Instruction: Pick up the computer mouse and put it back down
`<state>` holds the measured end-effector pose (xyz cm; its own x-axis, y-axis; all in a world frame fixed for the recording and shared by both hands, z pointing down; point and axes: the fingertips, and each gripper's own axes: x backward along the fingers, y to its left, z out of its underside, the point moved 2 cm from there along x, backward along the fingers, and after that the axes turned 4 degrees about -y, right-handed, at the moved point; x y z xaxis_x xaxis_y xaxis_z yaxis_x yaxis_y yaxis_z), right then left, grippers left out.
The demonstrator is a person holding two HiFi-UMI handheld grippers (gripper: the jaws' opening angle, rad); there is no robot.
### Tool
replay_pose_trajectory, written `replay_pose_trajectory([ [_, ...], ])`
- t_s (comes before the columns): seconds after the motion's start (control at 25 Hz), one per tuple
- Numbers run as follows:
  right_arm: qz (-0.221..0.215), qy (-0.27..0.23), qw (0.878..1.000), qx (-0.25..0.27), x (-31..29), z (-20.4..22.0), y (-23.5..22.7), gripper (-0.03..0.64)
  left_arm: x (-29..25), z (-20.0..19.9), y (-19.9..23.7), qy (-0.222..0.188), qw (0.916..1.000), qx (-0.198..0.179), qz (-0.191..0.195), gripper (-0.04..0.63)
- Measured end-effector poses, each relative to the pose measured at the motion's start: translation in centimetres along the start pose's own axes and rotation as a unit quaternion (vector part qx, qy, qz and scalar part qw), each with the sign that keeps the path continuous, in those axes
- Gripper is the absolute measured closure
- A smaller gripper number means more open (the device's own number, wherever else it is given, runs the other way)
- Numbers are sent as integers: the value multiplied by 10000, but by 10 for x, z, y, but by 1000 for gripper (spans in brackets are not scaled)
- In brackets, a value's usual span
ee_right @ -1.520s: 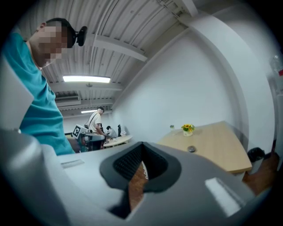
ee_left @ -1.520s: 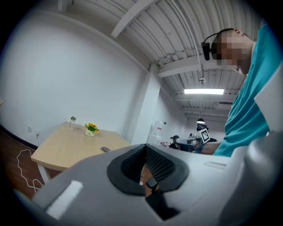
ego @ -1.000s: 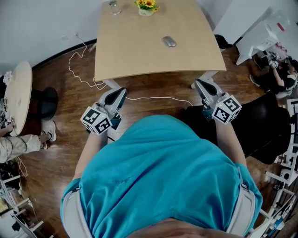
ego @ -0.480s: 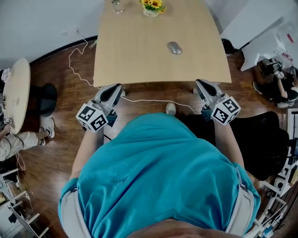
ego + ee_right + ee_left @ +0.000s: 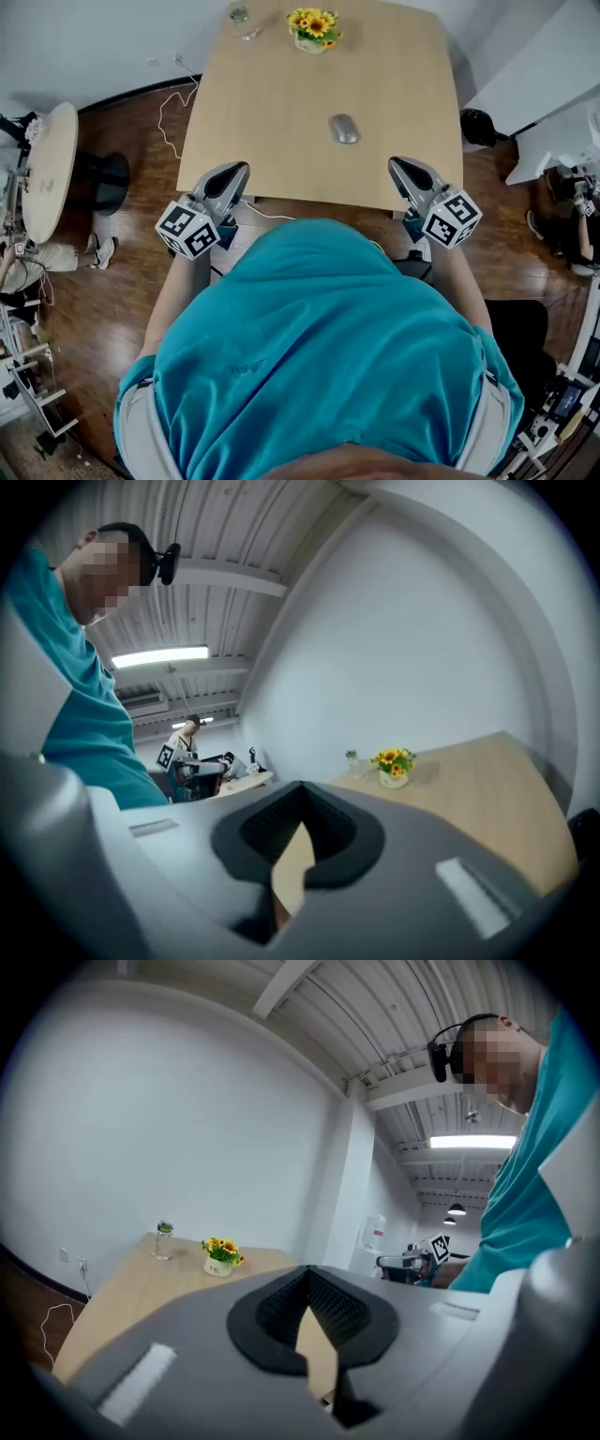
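A grey computer mouse lies on the light wooden table, slightly right of its middle. My left gripper hangs at the table's near edge on the left, jaws together, holding nothing. On the right of that same edge, my right gripper is shut and empty too. The mouse is ahead of both, nearer the right one, and untouched. In the left gripper view the left gripper has its jaws meeting. The right gripper view shows the right gripper the same way. The mouse is hidden in both gripper views.
A pot of sunflowers and a glass stand at the table's far edge. A white cable trails on the wood floor at left, near a round side table. A black chair is behind on the right.
The table has come closer. Both grippers moved forward from over the floor to the table's near edge. The mouse has stayed in place on the table.
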<state>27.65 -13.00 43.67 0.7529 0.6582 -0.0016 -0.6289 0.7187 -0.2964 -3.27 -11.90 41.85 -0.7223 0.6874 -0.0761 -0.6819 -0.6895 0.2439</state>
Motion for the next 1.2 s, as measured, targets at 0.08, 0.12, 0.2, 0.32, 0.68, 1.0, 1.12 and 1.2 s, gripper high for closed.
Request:
replay_pose_trajectory([
  [0.08,-41,-32,10000,-34,-7,-2,-17,615,-16,-2,0,122,9999,-31,13,591],
  [0.12,-37,-35,10000,-47,-11,-3,-25,615,-22,-2,2,176,9998,-32,28,591],
  [0.2,-7,4,10000,-64,-19,-3,-40,615,-33,-1,8,242,9997,-1,43,591],
  [0.32,87,126,9998,-84,-31,2,-54,614,-44,1,21,273,9995,90,95,591],
  [0.68,640,1085,9920,-99,-86,43,-76,576,-63,7,69,335,9972,233,631,591],
  [1.0,1116,3264,9382,-289,-155,112,-129,385,-44,10,120,393,9965,489,551,591],
  [1.12,1221,3952,9102,-222,-175,136,-143,332,-33,14,135,386,9967,574,428,591],
  [1.2,1287,4269,8946,-306,-187,151,-153,317,-27,16,143,373,9967,635,325,591],
])
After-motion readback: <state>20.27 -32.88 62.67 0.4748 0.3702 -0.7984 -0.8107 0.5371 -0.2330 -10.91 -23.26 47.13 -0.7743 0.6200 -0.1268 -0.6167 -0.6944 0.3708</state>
